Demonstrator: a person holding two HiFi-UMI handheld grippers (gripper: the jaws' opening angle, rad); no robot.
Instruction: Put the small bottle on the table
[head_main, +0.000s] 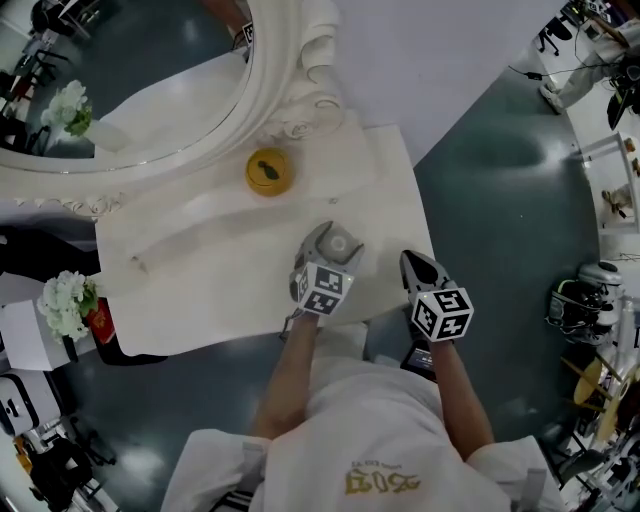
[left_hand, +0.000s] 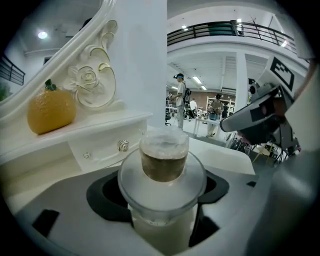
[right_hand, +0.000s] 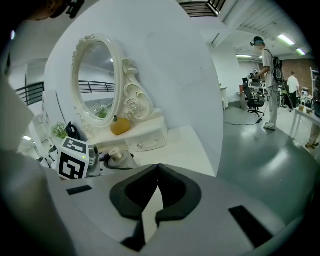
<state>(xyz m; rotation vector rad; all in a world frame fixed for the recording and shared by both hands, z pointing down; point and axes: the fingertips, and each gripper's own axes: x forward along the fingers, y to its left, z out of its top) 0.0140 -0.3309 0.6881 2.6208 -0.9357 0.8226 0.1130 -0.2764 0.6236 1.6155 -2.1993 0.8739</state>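
close in between the jaws of the left gripper (head_main: 336, 246) stands the small clear glass bottle with a wide shoulder, a brownish neck and a pale frosted cap (left_hand: 164, 159). the black pads sit against its body on both sides, so the tool looks clamped on it at a wide setting. the bottle is upright, over the near right part of the white tabletop (head_main: 200, 285), a little in from the near edge. whether its base already rests on the surface i cannot tell, since the gripper covers it in every view.

just right of it the right gripper (right_hand: 158, 186) hangs at the table's near edge with its jaws pressed together and nothing between them.

farther back on the raised shelf sits a yellow orange-shaped ornament (head_main: 269, 171), and behind that the ornate white oval mirror frame (head_main: 272, 85). a bunch of white flowers (head_main: 64, 303) stands off the table's left end.

by my reading the carry is done or nearly so. setting the base down, if it is not down yet, letting go and drawing the left tool clear are left.
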